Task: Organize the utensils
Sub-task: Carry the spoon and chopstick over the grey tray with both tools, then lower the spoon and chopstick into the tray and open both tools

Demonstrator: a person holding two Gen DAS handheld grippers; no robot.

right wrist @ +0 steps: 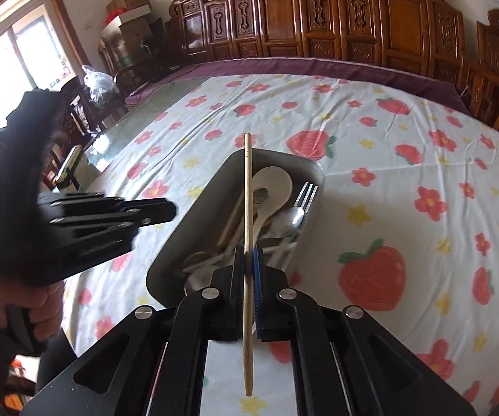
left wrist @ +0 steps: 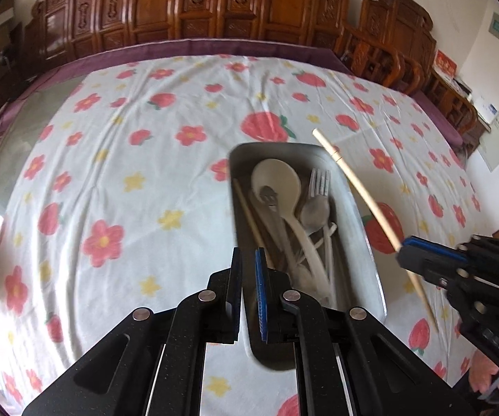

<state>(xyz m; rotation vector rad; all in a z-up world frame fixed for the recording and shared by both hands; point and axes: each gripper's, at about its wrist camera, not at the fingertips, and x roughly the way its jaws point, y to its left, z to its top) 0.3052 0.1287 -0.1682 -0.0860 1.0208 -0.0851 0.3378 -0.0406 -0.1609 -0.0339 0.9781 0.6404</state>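
With your right tongs [right wrist: 248, 260] clamped on the pale wooden chopstick [right wrist: 248, 201] above the grey rectangular metal tray [right wrist: 194, 222] of spoons and forks on the floral-clothed desk [right wrist: 405, 173], and your left tongs [left wrist: 248, 263] nearly closed and empty, lower it lengthwise beside the other chopstick [left wrist: 247, 215].

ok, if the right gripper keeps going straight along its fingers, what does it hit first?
Probably the tray: the right gripper, shut on a chopstick, points over its near end toward the utensils inside. Height above the tray is unclear.

Right gripper [right wrist: 248, 256] clamps chopstick [right wrist: 247, 187] above metal tray [right wrist: 194, 208].
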